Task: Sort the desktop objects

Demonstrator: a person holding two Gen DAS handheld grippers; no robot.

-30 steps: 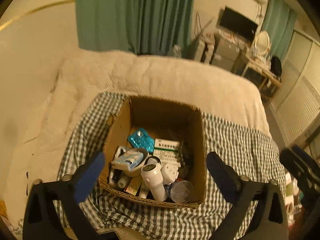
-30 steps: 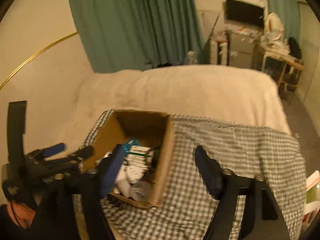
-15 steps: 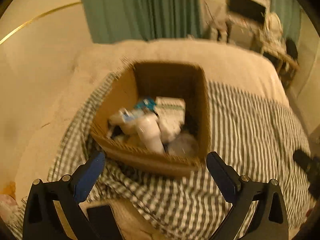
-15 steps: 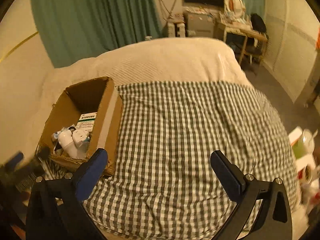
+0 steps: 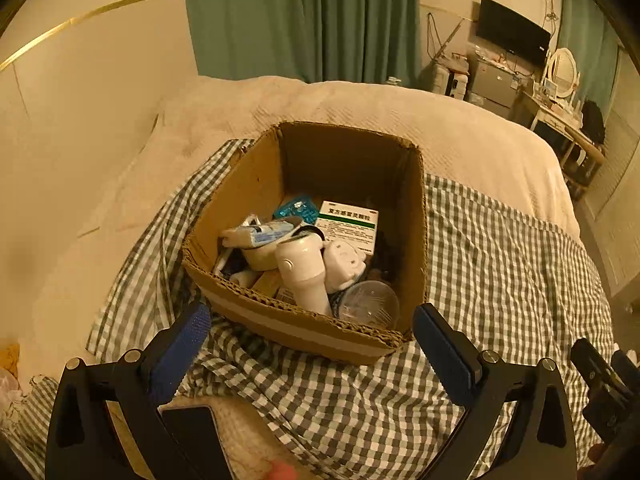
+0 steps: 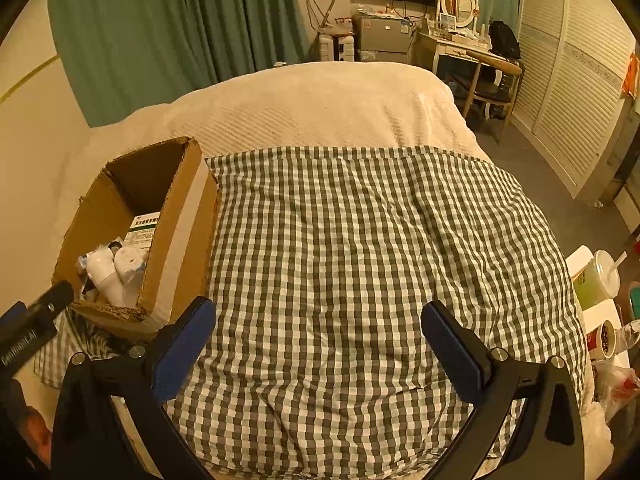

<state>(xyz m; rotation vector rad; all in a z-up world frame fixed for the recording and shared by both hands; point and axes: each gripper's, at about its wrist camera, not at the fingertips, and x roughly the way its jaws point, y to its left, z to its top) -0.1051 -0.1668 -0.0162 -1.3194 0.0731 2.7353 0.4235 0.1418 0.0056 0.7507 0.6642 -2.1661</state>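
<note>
Cardboard box (image 5: 320,320): held the sundries. Checked cloth (image 6: 360,260): bare. You drew both hand-held grippers back, left (image 5: 312,340) and right (image 6: 318,334), each spread wide, carrying nothing.

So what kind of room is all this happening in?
Most likely a bedroom: a bed with a checked cloth, green curtains, and a dressing table with an oval mirror.
</note>
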